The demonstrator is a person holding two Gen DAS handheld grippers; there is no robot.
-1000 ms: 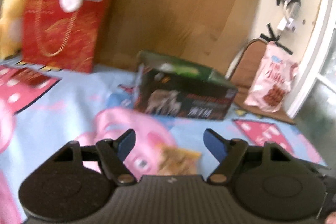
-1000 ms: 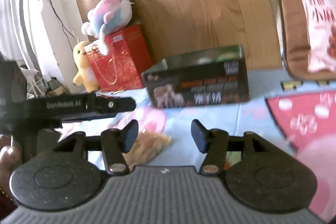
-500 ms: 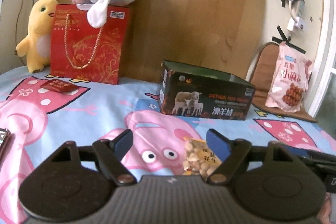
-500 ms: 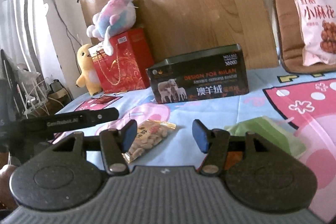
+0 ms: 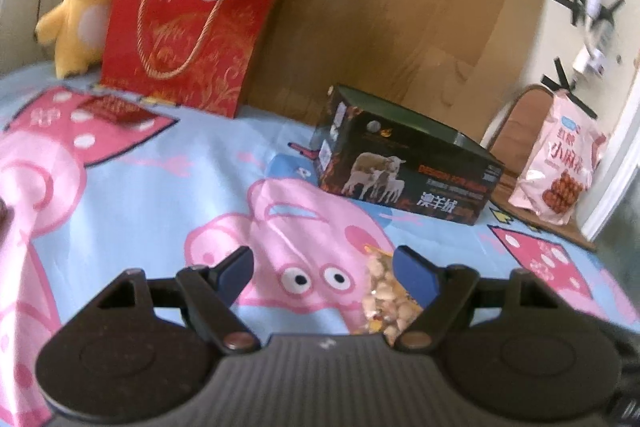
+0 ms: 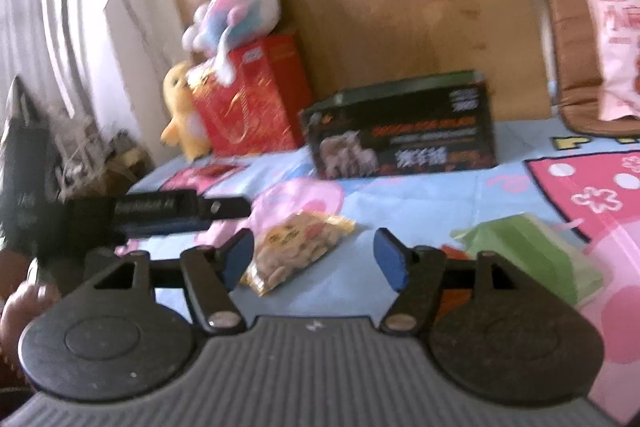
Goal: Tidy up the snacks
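- Hovering low over the cartoon-pig sheet (image 5: 168, 187): left gripper (image 5: 322, 267), released, nothing grasped.
- Lying flat on the sheet just beside the right-hand fingertip, at 3 o'clock of the gap: peanut packet (image 5: 386, 291).
- Opening at this moment: right gripper (image 6: 314, 255), nothing pressed between the pads; same peanut packet (image 6: 296, 247) showing beyond the gap toward 10 o'clock.
- Lying at 3 o'clock of the right gripper: green packet (image 6: 528, 243), partly hidden.
- Standing farther back at 12 o'clock: open dark box (image 5: 408, 167) with sheep printed on it.
- Leaning at 2 o'clock by the wall: pink snack bag (image 5: 560, 163).
- Standing at 10 o'clock: red gift bag (image 5: 188, 43), beside a yellow plush toy (image 5: 80, 3).
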